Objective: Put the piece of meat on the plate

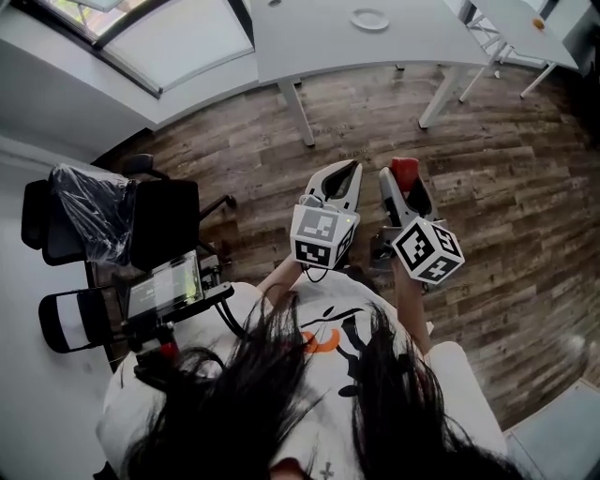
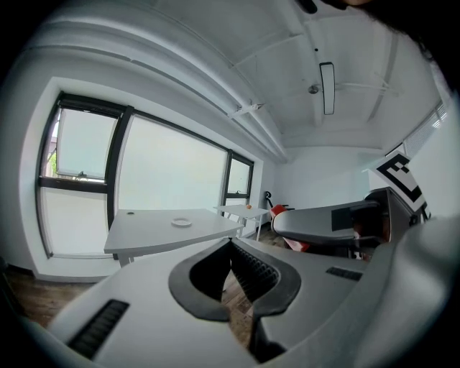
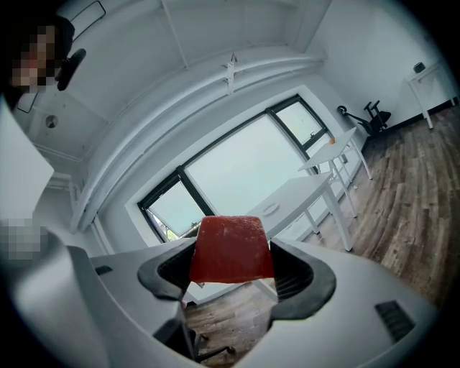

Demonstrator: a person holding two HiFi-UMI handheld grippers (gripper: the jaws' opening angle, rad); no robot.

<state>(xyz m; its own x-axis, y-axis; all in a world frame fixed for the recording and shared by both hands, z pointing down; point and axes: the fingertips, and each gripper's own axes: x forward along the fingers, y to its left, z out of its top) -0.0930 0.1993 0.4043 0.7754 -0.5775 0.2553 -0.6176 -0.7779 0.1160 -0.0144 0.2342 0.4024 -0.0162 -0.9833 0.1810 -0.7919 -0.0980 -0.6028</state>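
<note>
Right gripper view showed my right gripper clamped on the red piece of meat, held up over the wooden floor. My left gripper had its jaws together with nothing between them. The plate sat on the white table, well apart from my 2 grippers.

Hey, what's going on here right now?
A person stands on a wooden floor with a gripper in each hand. The right gripper is clamped on a red piece of meat. The left gripper is shut with nothing in it. The plate sits on a white table ahead of the person and looks empty, so the meat has not yet been put on it.
</note>
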